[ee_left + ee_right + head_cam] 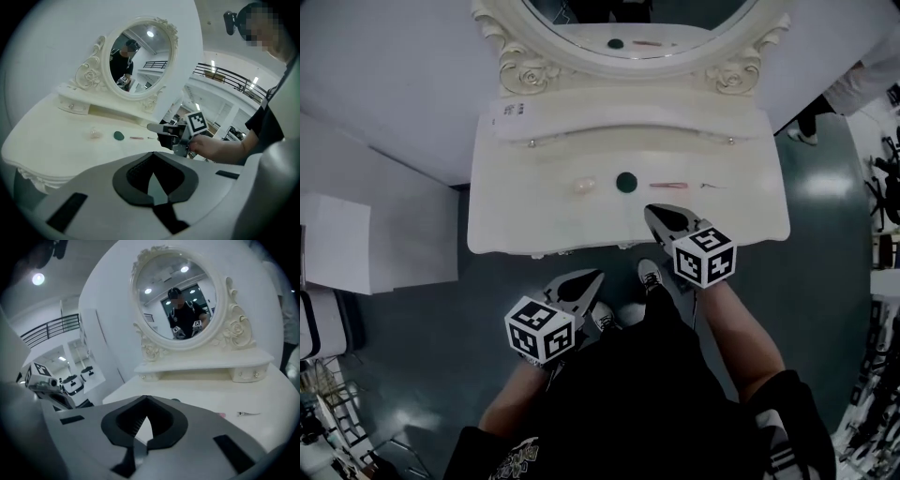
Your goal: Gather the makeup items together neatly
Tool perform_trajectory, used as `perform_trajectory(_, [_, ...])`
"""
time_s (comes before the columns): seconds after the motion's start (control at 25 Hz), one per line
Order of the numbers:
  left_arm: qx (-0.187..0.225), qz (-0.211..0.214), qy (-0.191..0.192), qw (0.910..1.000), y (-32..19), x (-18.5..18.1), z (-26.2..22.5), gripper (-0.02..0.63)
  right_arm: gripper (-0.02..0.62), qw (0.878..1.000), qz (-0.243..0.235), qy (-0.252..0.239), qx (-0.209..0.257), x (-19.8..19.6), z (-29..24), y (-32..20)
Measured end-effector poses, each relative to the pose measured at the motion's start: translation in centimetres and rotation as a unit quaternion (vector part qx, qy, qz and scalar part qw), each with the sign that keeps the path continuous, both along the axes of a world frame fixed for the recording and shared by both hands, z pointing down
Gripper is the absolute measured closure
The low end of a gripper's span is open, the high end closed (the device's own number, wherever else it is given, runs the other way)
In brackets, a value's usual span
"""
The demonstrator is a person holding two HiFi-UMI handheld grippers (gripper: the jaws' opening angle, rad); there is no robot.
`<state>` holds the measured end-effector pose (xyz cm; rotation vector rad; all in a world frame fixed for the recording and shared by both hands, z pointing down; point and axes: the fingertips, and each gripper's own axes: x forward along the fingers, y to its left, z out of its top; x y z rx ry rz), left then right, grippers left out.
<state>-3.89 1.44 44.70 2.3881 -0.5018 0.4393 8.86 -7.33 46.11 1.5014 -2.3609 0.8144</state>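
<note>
Four small makeup items lie in a row on the white vanity top [534, 220]: a pale pink translucent piece [584, 185], a dark green round piece [625, 182], a slim pink pencil [668, 186] and a thin metal clip [709, 186]. My right gripper [649, 210] hangs over the table's front edge, just short of the green piece and the pencil, shut and empty. Lower and left, my left gripper [598, 275] is off the table over the floor, jaws together with nothing in them. The left gripper view shows the pale piece [95, 134], green piece [118, 135] and pencil [137, 138].
An oval mirror [637, 28] in an ornate frame stands at the table's back above a low drawer shelf [628, 122]. White boxes [337, 244] sit on the floor at the left. Another person [853, 89] stands at the far right. My own shoes [650, 274] are under the table's edge.
</note>
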Motion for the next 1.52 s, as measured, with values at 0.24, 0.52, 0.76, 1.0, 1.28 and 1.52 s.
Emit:
perform_trajectory(0.24, [0.034,0.026,0.021,0.9989,1.6,0.5,-2.4,0.598,0.566,0.997,0.034,-0.050,0.051,-1.7,-6.3,6.5])
perform_trajectory(0.52, [0.042,0.054,0.034,0.9971,5.1,-0.3,-3.6,0.598,0.566,0.994,0.048,-0.067,0.069,-5.3,-8.5,12.9])
perform_trajectory(0.76, [0.035,0.067,0.024,0.9968,7.5,-1.1,-3.1,0.598,0.566,0.994,0.061,-0.075,0.058,-7.2,-7.4,16.6])
perform_trajectory(1.0, [0.030,0.056,0.027,0.9976,7.8,-1.6,-3.0,0.598,0.566,0.994,0.063,-0.070,0.056,-8.1,-6.7,18.2])
perform_trajectory(1.28, [0.027,0.052,0.025,0.9980,8.4,-1.7,-2.8,0.598,0.566,0.995,0.046,-0.070,0.051,-8.8,-6.6,18.6])
perform_trajectory(1.52, [0.028,0.048,0.030,0.9980,8.5,-1.7,-3.0,0.598,0.566,0.996,0.040,-0.067,0.049,-8.9,-6.7,18.6])
